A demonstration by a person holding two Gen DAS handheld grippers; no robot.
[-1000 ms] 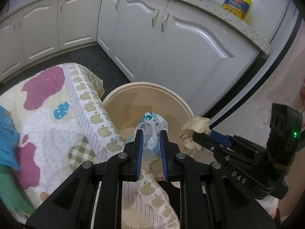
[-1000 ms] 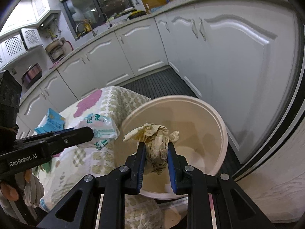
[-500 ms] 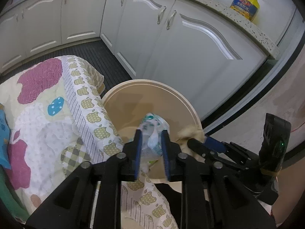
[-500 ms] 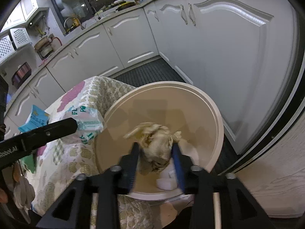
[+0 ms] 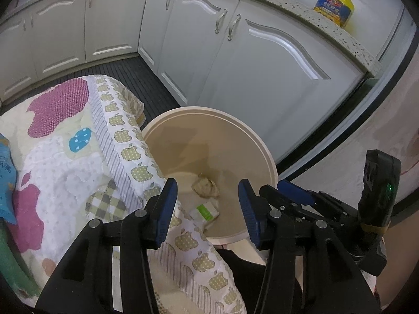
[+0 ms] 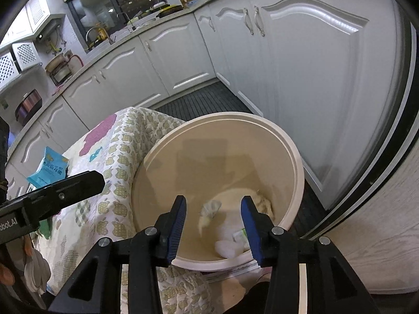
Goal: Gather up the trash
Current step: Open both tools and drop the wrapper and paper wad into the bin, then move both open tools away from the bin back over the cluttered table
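Both pieces of trash have left the tools since a second ago: the crinkly printed plastic wrapper that the left tool [image 5: 207, 209] pinched and the crumpled beige paper wad that the right tool [image 6: 213, 222] pinched now lie inside the bin [image 5: 264, 151]. Each tool's jaws have just been opening and now stand moderately apart, the flat blue pads bare, with nothing between them. Both tools hang above the bin's mouth, the right one seen at the right edge of the left wrist view.

The bin is a round, smooth, cream plastic tub with a rolled rim. On its floor the left wrist view shows the crumpled beige paper wad [image 5: 205, 187] and, just beside it, a small flat white-and-green packet [image 5: 204, 210]. The right wrist view shows a blurred whitish scrap [image 6: 210, 206] in the bin, too smeared to name, and a white lump [image 6: 226, 248] near the front wall.

Touching the bin's left side is a surface draped in a quilted cloth [image 5: 68, 172], soft and bumpy, with apple prints, purple patches and a checked square. A blue foil packet [image 6: 48, 170] lies on the cloth, well apart from the bin. Glossy white cabinet doors [image 5: 262, 65] with curved raised panels stand behind, under a speckled stone worktop [image 5: 301, 2] carrying a yellow oil bottle [image 5: 334, 5].
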